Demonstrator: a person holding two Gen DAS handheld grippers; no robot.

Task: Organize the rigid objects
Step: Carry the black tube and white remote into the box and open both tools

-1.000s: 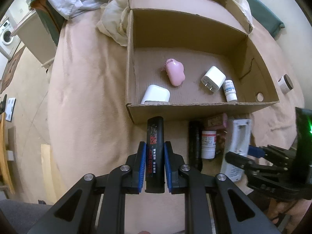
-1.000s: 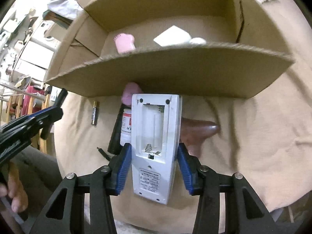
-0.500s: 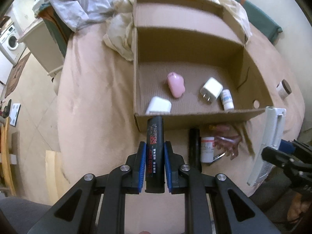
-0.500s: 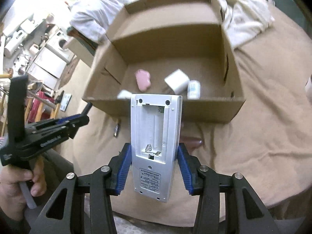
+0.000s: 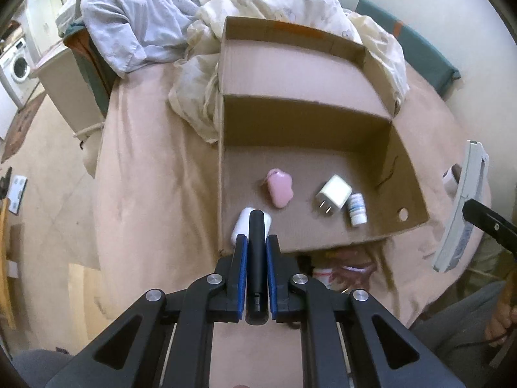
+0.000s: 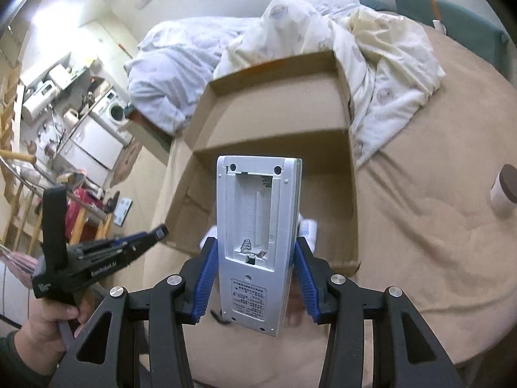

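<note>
Remote [image 6: 258, 242], now raised, between tongs [image 6: 255, 278]

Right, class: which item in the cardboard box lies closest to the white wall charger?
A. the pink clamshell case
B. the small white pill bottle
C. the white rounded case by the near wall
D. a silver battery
B: in the left wrist view the small white pill bottle lies right beside the white wall charger in the cardboard box.
</note>
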